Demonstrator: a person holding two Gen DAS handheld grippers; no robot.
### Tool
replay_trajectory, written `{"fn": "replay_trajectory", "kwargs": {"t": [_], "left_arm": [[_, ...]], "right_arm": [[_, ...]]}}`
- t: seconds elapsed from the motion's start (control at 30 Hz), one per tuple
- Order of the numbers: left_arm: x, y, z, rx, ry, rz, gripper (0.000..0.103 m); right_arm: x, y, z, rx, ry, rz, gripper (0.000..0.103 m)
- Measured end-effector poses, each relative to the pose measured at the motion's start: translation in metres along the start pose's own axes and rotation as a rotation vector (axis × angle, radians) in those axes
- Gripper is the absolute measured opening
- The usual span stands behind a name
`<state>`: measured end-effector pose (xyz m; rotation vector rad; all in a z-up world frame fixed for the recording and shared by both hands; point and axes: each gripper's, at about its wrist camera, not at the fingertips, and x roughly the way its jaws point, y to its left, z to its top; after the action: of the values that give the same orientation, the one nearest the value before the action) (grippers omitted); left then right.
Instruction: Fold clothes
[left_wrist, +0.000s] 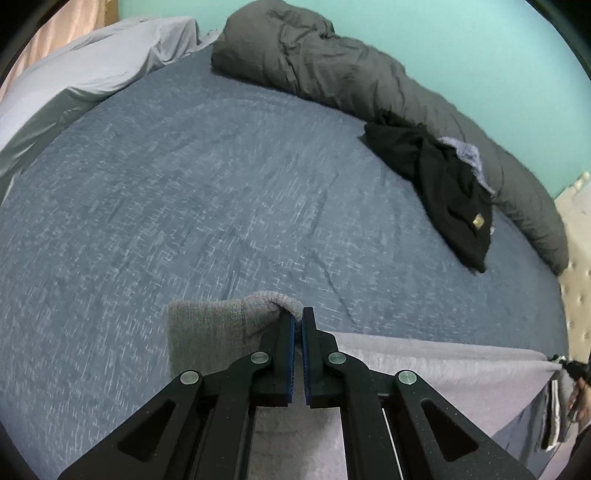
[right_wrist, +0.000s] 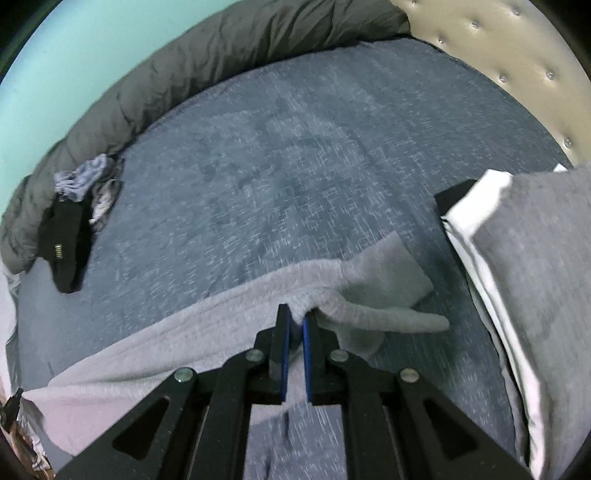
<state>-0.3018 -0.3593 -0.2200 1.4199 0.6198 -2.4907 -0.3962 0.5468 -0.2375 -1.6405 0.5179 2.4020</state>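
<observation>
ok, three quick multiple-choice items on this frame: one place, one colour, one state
1. Where does the black garment lie?
A. against the rolled dark duvet
B. on the pillow
C. on the floor

2. What colour is the garment held by the claws?
A. red
B. light grey
C. green

3. How does the left claw stand?
A. wide open, empty
B. open, hovering above the bed
C. shut on the grey garment

Key: 1 A, it sits on the blue sheet right beside the duvet. 2 B, the cloth stretched between both claws is light grey. 3 C, the pads pinch a fold of cloth; the right claw does the same.
</observation>
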Motion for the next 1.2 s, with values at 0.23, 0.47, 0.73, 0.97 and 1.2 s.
{"fn": "replay_trajectory", "kwargs": {"t": [0.23,0.47,0.73,0.97,1.2], "left_arm": [[0.053,0.004,-0.003,0.012,0.049,0.065,0.009],[0.049,0.001,-0.012,-0.004,-0.043,0.094,0.043],[-0.001,-0.026,-0.041,0.011,-0.179,0.065,0.055],[-0.007,-0.070,-0.106,0.054,-0.190,-0.032,0.056],[0.009,-0.088,-0.147,0.036,-0.172,-0.079,0.056]], "right_arm": [[0.051,0.017,0.021,-0.002,0.030,-0.043,0.013],[0.045,0.002,0.019,-0.018,-0.096,-0.058,0.063],[0.021,-0.036,-0.025,0.029,-0.195,0.116,0.064],[0.034,-0.048,-0.058,0.099,-0.184,0.205,0.064],[0.056,-0.048,-0.061,0.147,-0.155,0.241,0.064]]}}
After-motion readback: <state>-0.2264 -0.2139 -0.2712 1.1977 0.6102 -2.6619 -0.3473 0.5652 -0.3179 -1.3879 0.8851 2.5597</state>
